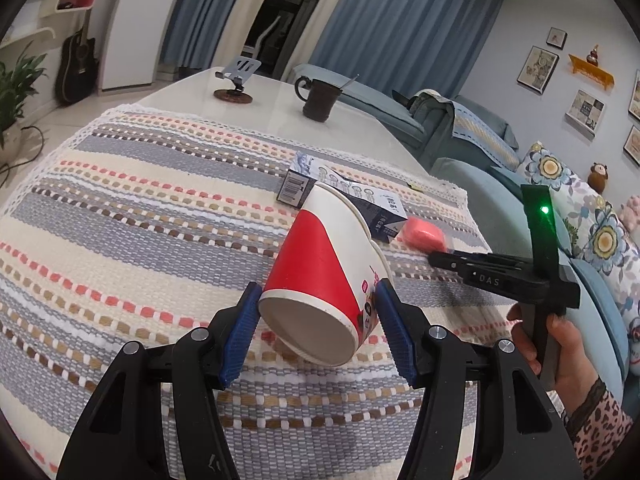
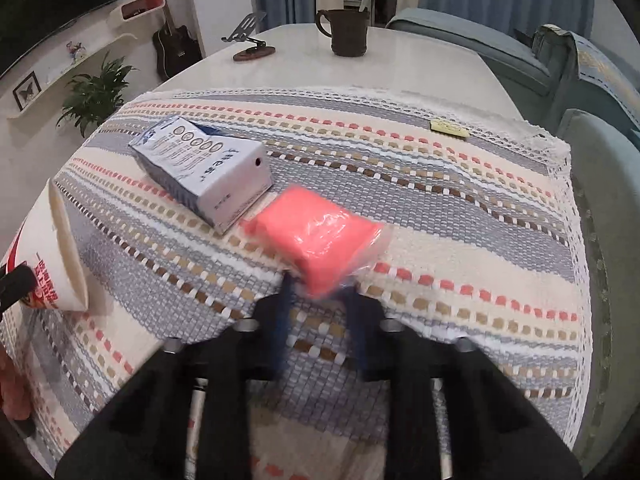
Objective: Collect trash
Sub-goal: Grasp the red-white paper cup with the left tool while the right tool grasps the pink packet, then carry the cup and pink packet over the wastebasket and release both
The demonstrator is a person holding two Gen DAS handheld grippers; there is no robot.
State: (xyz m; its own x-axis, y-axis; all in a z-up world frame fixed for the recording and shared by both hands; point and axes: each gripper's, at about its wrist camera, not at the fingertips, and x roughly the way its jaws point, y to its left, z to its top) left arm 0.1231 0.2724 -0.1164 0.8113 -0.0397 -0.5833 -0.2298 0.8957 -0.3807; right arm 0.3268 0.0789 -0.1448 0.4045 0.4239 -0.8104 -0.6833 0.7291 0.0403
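White table under a striped woven cloth. Blue curtains flank a dark window. Black acoustic guitar leans by a white wall; green potted plant nearby. Teal sofa, floral cushions, framed pictures on a pale blue wall.

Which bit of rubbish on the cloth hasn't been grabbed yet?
The blue-and-white carton, lying on its side with nothing gripping it. The left gripper clamps the red-and-white paper cup; the right gripper pinches the pink packet.
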